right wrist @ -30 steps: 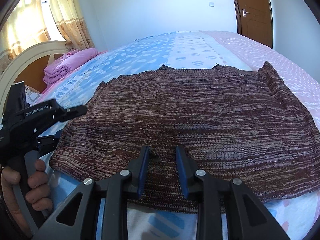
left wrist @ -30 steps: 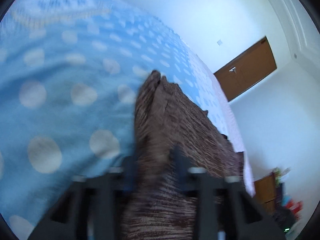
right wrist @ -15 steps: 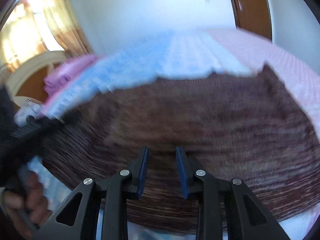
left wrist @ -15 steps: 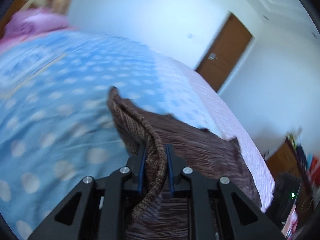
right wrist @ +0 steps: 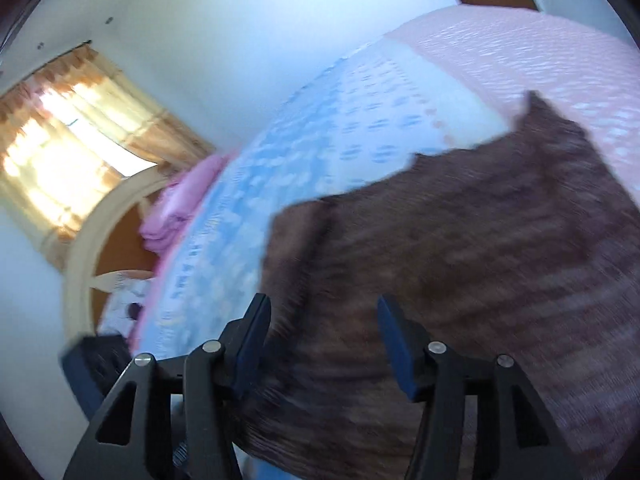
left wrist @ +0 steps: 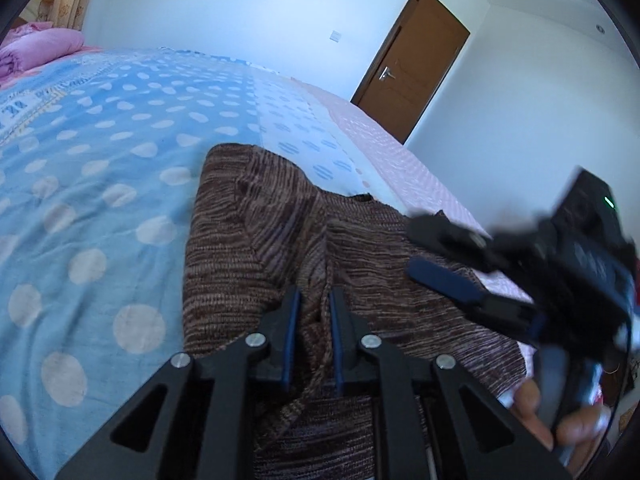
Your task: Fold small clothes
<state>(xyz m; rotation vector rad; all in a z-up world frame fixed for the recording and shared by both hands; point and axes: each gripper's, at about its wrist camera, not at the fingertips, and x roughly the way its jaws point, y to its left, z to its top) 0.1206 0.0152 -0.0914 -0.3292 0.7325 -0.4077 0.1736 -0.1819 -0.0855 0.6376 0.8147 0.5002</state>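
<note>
On the bed, left wrist view:
Garment: a brown striped knit (left wrist: 400, 280) lies on the blue dotted bedspread (left wrist: 100, 200); its left part is lifted and doubled over toward the right, so a raised fold runs from near to far
Left gripper (left wrist: 312, 336): jaws nearly together and closing, with a bunched ridge of the knit pinched between the blue pads; the cloth rises from the bed into them
Right gripper (left wrist: 452, 268): seen from the side at the right, blurred, over the right part of the knit; a hand (left wrist: 560, 420) wraps its handle; nothing shows between its fingers
Room: a brown door (left wrist: 416, 68) far right; a pink pillow (left wrist: 36, 48) far left

Right wrist view:
Garment: the knit (right wrist: 480, 260) fills the near right, blurred; its left edge is thick and doubled
Right gripper (right wrist: 324, 344): jaws about half apart and opening; knit lies below and between them, the pads not pressing on it
Background: curtains (right wrist: 80, 120) and a headboard (right wrist: 92, 248) at left

Progress:
Done: a first side fold appears begun, the left part carried over
Left: laying that flap flat, folding the other side, then folding the length; I judge the task at an early stage
</note>
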